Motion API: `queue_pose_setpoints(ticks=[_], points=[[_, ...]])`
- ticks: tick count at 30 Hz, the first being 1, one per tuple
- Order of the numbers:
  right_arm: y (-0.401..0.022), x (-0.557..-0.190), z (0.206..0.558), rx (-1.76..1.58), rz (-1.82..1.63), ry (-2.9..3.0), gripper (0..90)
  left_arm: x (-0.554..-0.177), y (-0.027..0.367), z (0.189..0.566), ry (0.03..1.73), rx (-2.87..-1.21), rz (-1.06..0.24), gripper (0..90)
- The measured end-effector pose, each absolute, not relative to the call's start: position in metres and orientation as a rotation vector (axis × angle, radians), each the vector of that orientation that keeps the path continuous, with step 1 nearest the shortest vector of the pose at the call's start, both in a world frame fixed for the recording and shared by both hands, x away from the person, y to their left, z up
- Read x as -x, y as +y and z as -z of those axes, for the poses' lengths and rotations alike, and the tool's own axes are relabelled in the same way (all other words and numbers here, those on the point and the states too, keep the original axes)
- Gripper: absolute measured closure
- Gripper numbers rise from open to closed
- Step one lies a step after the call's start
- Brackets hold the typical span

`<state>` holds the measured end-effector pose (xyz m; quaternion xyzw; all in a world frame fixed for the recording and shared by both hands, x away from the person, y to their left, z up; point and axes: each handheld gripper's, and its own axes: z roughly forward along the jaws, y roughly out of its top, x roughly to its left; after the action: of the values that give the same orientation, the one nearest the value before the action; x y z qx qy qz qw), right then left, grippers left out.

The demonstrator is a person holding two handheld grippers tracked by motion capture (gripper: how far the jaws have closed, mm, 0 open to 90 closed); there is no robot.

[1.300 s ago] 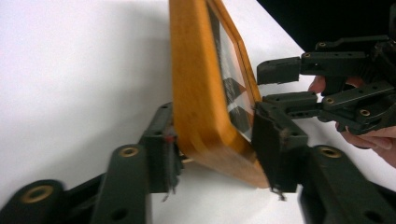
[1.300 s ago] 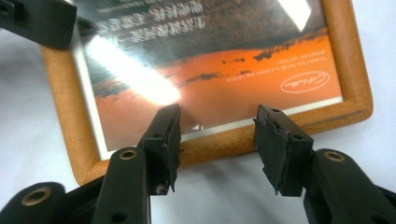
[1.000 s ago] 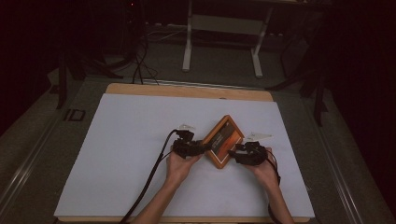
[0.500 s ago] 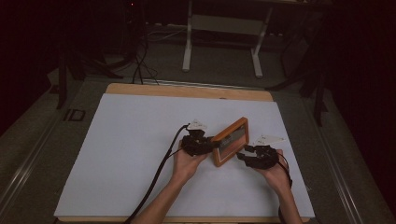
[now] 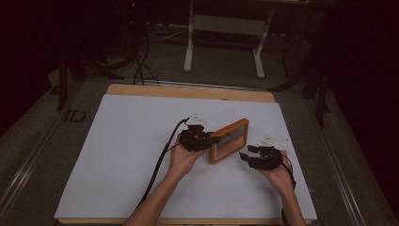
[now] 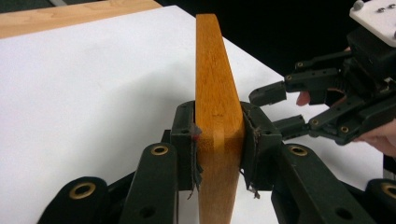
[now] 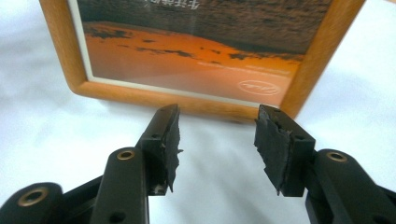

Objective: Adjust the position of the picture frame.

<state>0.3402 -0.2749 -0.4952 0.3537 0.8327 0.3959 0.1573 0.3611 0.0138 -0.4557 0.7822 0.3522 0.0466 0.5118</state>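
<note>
A wooden picture frame (image 5: 229, 140) with an orange photo stands upright on its edge on the white table cover (image 5: 131, 141). My left gripper (image 5: 207, 140) is shut on the frame's left side edge (image 6: 217, 116), one pad on each face. My right gripper (image 5: 248, 156) is open, a short way in front of the frame's picture side. In the right gripper view the frame (image 7: 196, 51) stands just beyond the open gripper (image 7: 217, 135), with nothing between the pads. The left gripper view also shows the right gripper (image 6: 280, 109) to the right of the frame.
A wooden table edge (image 5: 188, 90) shows past the white cover. Beyond the table are a metal stand (image 5: 223, 28) and cables (image 5: 141, 52) on a dark floor. A black cable (image 5: 160, 165) trails from my left gripper toward the front edge.
The frame has been tipped up from lying flat to standing on its edge, held by my left gripper. My right gripper let go and drew back toward the right front.
</note>
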Motion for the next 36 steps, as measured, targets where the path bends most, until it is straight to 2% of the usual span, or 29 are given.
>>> queue_pose_setpoints(ticks=[9,19,27,36], points=[[-0.269,-0.341,0.48,-0.947,-1.174,2.374,47.7,-0.366,0.048,0.448,0.785,-1.91,-0.021,70.2],[-0.245,-0.349,0.445,-0.776,-1.221,2.386,42.4,-0.368,0.08,0.437,0.682,-1.973,0.057,70.2],[-0.22,-0.353,0.432,-0.648,-1.25,2.436,40.4,-0.369,0.099,0.425,0.628,-1.969,0.063,70.2],[-0.191,-0.355,0.413,-0.516,-1.262,2.454,38.7,-0.367,0.112,0.407,0.57,-2.024,0.013,70.2]])
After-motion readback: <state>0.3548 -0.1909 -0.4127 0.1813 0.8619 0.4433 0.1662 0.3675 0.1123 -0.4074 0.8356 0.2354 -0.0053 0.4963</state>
